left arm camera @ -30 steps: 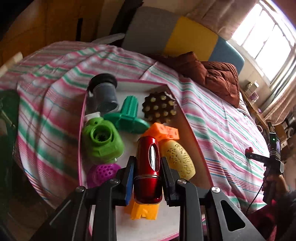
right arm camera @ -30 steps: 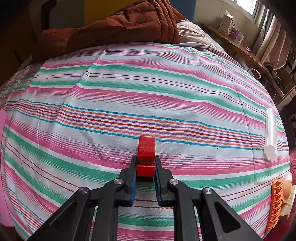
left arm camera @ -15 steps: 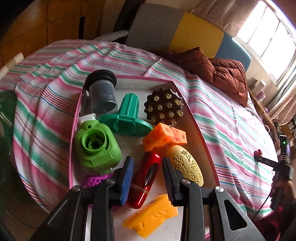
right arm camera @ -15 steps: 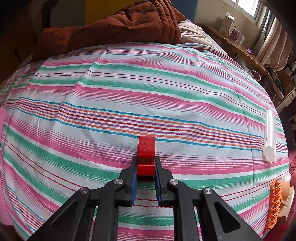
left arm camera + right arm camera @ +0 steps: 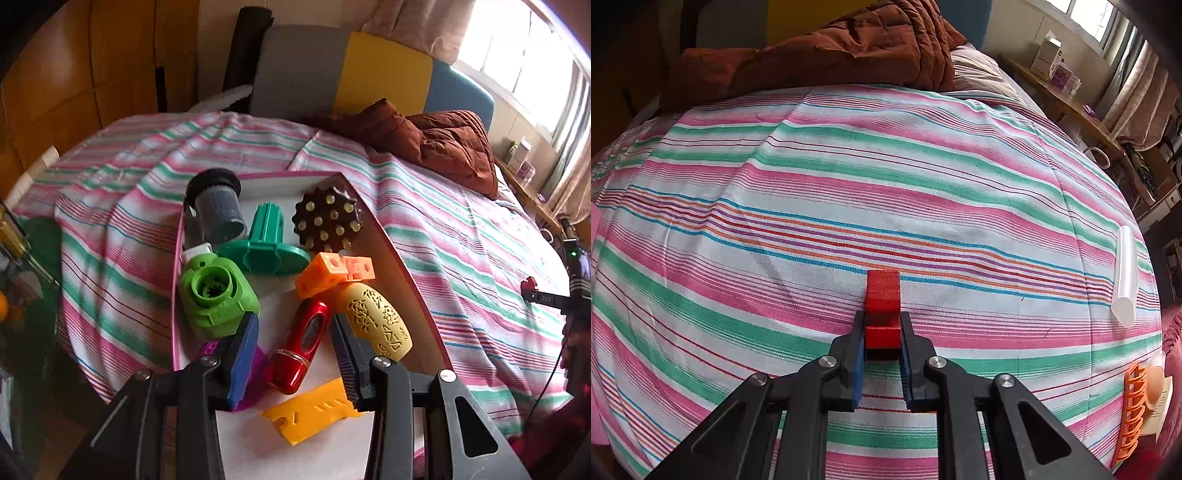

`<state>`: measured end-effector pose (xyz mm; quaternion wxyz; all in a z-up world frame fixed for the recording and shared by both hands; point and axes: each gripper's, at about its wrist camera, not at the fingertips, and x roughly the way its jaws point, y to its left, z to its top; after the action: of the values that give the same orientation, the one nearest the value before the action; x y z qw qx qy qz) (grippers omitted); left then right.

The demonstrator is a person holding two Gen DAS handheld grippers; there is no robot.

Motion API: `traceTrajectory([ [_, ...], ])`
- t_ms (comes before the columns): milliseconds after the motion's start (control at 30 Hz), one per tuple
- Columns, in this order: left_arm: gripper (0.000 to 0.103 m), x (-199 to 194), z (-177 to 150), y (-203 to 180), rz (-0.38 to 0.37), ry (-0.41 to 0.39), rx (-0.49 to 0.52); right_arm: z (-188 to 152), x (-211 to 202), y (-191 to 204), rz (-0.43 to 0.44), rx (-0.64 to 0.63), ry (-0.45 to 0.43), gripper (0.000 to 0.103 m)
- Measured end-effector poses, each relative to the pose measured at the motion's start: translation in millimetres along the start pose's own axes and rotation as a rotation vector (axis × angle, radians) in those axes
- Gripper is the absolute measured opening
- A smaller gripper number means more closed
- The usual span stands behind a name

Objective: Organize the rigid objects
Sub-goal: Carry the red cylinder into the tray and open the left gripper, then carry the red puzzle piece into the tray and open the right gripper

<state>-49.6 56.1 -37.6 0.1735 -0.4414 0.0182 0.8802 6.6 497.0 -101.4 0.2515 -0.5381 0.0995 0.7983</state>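
Note:
In the left wrist view a pink-rimmed white tray (image 5: 402,258) lies on the striped bed. It holds a shiny red capsule (image 5: 303,349), a green round part (image 5: 218,301), a teal flanged part (image 5: 264,245), a dark studded disc (image 5: 327,218), orange cubes (image 5: 334,271), a yellow perforated oval (image 5: 380,325), a yellow flat piece (image 5: 314,410), a grey cup (image 5: 218,210) and a purple ball (image 5: 255,373). My left gripper (image 5: 293,354) is open above the red capsule, not touching it. My right gripper (image 5: 882,345) is shut on a red block (image 5: 882,295) above the bedsheet; it also shows far right in the left wrist view (image 5: 532,288).
A brown quilt (image 5: 827,48) lies at the head of the bed. A white tube (image 5: 1126,273) lies on the sheet at right. An orange rack (image 5: 1134,410) sits at the bed's right edge. A cluttered shelf (image 5: 1082,110) stands beyond.
My left gripper opened and let go of the red capsule, which now lies tilted in the tray. The gripper drew back and up. The right gripper held still with the red block.

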Motion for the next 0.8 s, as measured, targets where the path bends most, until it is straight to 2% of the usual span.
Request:
traceTrajectory([
  [233, 0.043, -10.3, -0.1, -4.7, 0.012, -0.024, 0.025, 0.9, -0.1, -0.7, 0.010, 0.002, 0.001, 0.014],
  [433, 0.043, -14.7, -0.4, -2.1, 0.030, -0.031, 0.027, 0.0, -3.8, 11.2, 0.101, -0.028, 0.003, 0.014],
  [500, 0.047, -15.9, -0.4, 0.3, 0.034, -0.031, 0.020, -0.9, -5.2, 17.3, 0.130, -0.049, 0.004, 0.014],
  [800, 0.050, -22.5, -2.9, 6.2, 0.033, -0.040, 0.013, -9.7, -19.3, 49.9, 0.239, -0.099, 0.018, 0.014],
])
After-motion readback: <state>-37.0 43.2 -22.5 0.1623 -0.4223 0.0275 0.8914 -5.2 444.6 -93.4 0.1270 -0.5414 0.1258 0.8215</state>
